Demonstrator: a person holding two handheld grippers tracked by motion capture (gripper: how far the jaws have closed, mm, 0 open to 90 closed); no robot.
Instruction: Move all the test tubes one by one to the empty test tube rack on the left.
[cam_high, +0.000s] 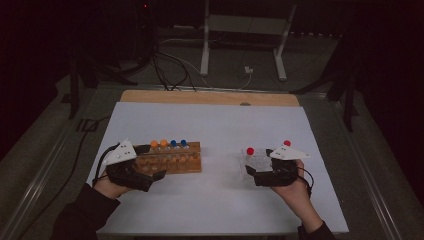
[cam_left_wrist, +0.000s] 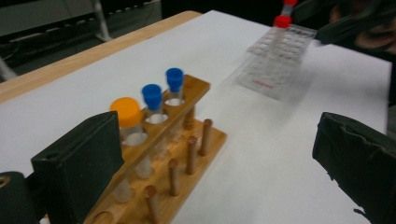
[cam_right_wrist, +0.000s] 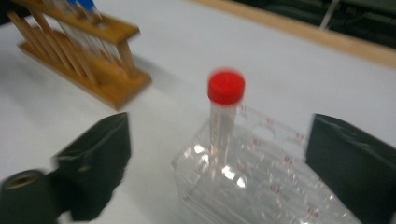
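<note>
now the left gripper (cam_high: 150, 161) sits at the near left end of the wooden rack (cam_high: 186, 161), jaws wide with nothing between them – the rack's orange-capped tube (cam_left_wrist: 127, 122) and two blue-capped tubes (cam_left_wrist: 152, 103) stand upright just beyond. over at the right, the right gripper (cam_high: 251, 168) is spread broadly around the clear plastic rack (cam_right_wrist: 261, 179), gripping nothing – a red-capped tube (cam_right_wrist: 225, 108) stands upright in it between the jaws.

High view overhead facing forward, gripper views close, slightly blurred, sharing wooden rack (cam_left_wrist: 159, 163).

Lab bench: test-tube racks (cam_high: 172, 157), capped tubes (cam_right_wrist: 224, 109), dark rig frames.
</note>
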